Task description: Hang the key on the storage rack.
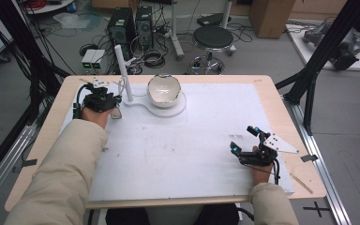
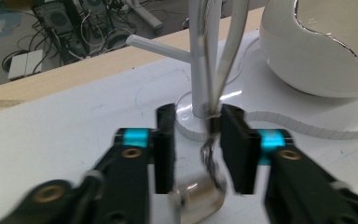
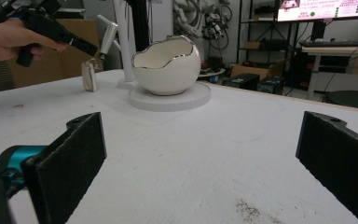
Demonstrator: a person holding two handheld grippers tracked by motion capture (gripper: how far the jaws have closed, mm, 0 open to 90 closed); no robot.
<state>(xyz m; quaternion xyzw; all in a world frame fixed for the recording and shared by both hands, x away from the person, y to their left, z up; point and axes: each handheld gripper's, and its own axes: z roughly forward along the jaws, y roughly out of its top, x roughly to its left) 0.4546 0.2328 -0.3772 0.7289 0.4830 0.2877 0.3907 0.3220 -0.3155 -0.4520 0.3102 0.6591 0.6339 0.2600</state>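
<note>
While parted, left gripper (image 2: 193, 147) fingers (image 2: 235, 147) flank keychain (image 2: 209, 154), untouched.

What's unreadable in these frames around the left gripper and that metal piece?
- Silver metal piece: left gripper view, bottom edge cuts it off and it is blurred; what it is stays unclear.
- Contact: the chain-like link lies near one of the left gripper fingers; touch not settled.
- High view: the person's hand hides the fingers.
- Egg-shaped bowl: contents hidden by its wall in the right gripper view.
</note>
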